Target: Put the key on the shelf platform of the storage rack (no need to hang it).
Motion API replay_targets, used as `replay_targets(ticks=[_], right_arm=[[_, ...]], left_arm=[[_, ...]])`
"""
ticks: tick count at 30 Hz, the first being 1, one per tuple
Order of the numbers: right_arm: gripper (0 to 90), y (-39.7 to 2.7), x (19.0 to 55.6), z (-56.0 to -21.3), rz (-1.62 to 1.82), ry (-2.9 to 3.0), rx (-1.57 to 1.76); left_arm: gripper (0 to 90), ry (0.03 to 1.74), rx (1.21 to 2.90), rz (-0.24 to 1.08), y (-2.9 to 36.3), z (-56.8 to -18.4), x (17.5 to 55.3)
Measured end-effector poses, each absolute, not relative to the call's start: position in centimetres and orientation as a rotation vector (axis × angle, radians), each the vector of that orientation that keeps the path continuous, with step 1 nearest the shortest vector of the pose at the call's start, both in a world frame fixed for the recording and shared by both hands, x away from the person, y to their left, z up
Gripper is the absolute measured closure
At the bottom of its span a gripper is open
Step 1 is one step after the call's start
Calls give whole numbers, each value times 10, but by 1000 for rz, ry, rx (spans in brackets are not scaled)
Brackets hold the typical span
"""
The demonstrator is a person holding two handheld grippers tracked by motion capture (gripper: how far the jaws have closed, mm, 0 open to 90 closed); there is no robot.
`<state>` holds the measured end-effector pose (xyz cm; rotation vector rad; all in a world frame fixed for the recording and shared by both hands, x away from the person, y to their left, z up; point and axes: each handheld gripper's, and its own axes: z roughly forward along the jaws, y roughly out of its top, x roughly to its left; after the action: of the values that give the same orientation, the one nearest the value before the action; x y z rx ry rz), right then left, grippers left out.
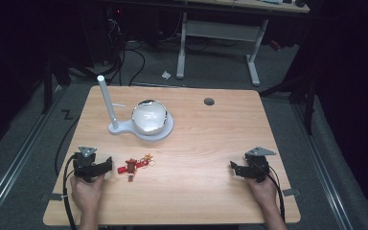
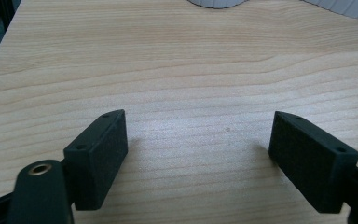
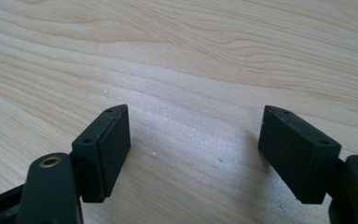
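Note:
A small red and gold trinket (image 1: 134, 166) lies on the wooden table (image 1: 196, 143), just right of my left gripper (image 1: 100, 166). That gripper rests near the front left edge, held by a hand, jaws spread wide. In the left gripper view my left gripper (image 2: 198, 140) is open over bare wood with nothing between its pads. My right gripper (image 1: 237, 168) sits near the front right, also in a hand. In the right gripper view my right gripper (image 3: 196, 135) is open over bare wood, holding nothing.
A white stand (image 1: 120, 127) with an upright pole (image 1: 106, 100) and a shiny round bowl (image 1: 149, 116) stands at the back left; its white base (image 2: 214, 3) shows ahead of the left gripper. A round cable hole (image 1: 209, 101) is at the back.

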<state>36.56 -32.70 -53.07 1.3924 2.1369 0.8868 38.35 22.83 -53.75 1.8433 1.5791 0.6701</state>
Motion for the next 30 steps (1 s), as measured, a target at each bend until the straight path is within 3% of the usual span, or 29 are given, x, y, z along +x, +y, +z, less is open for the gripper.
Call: replay_targets(ticks=[30], right_arm=[[250,-327,365,-531,888,2142,1383]], left_arm=[[224,1592,1827,658,229,-536,382]])
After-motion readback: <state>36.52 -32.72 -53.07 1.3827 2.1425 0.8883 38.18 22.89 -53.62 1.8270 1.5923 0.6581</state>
